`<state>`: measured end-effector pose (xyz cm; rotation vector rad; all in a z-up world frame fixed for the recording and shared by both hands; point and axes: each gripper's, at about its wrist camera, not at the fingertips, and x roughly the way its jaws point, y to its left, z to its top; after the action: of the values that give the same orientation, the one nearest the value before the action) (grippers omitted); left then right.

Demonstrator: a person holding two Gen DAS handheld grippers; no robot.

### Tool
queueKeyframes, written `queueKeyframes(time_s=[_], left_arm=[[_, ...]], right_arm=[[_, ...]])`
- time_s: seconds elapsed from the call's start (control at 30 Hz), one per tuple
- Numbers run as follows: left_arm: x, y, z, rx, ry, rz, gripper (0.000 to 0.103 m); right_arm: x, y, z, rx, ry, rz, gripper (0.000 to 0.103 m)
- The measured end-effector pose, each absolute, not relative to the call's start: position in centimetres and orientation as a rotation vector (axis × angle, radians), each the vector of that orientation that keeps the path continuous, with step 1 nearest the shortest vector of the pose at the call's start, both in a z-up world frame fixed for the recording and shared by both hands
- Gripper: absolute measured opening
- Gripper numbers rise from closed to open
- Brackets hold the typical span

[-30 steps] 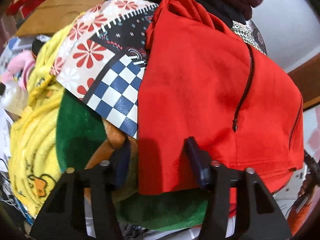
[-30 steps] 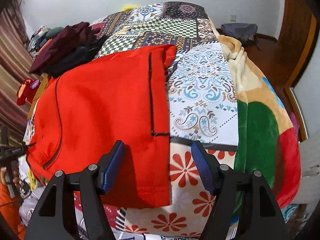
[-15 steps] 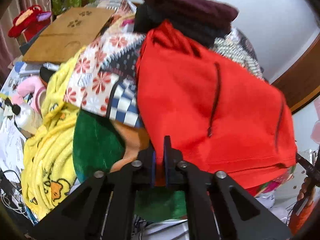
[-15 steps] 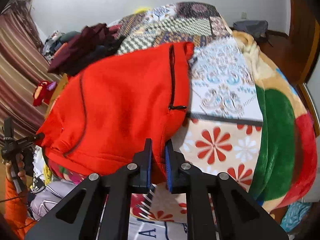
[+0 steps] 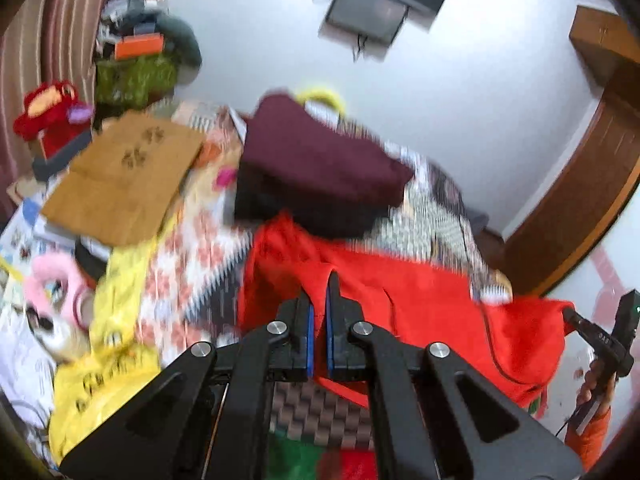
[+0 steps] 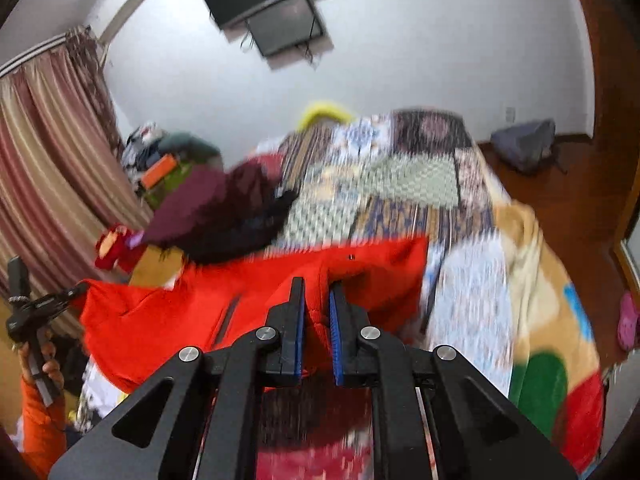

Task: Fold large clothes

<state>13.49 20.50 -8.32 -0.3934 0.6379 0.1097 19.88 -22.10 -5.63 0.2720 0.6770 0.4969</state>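
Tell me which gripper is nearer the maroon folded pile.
Left. The left gripper, shut on the red garment, sits just below the maroon folded pile. The right gripper grips the garment's other corner, farther off to the side.

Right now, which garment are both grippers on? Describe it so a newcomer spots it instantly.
Start at the bed with the patchwork quilt. Near its foot, in front of a pile of maroon and dark clothes, the red garment is stretched across it. It is the only plain bright red piece with thin dark zip lines, and the left gripper and right gripper each pinch its near edge.
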Motion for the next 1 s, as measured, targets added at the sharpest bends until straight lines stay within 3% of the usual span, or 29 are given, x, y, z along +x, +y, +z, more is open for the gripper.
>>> queueKeyframes(time_s=[0.17,0.4,0.53,0.63,0.7,0.8,0.87,1.0], left_arm=[[19.5,22.2,-7.6,-0.362,0.618,0.184,0.003],[29.9,23.7,-15.0,-0.339,0.794,0.307,0.005],[32.5,24.3,-18.7,-0.371,0.895,0.320,0.009],[32.6,24.7,-19.3,-0.393,0.918,0.295,0.027],[32.0,24.9,-18.6,-0.384,0.892,0.302,0.055],[30.3,25.3,-17.1,-0.384,0.833,0.299,0.066],[28.8,25.5,-16.4,-0.386,0.821,0.278,0.072],[26.1,25.9,-17.9,-0.380,0.871,0.280,0.078]], right_arm=[[25.7,-21.8,-5.0,0.266,0.653,0.411,0.009],[33.4,-18.0,-9.6,0.204,0.776,0.318,0.011],[35.4,-17.6,-12.1,0.204,0.861,0.285,0.020],[35.8,-18.4,-12.6,0.224,0.885,0.253,0.029],[35.3,-19.3,-12.0,0.238,0.885,0.234,0.030],[34.4,-20.4,-11.3,0.259,0.894,0.255,0.045],[33.0,-21.0,-11.1,0.267,0.896,0.273,0.062],[31.0,-21.1,-12.5,0.242,0.952,0.319,0.065]])
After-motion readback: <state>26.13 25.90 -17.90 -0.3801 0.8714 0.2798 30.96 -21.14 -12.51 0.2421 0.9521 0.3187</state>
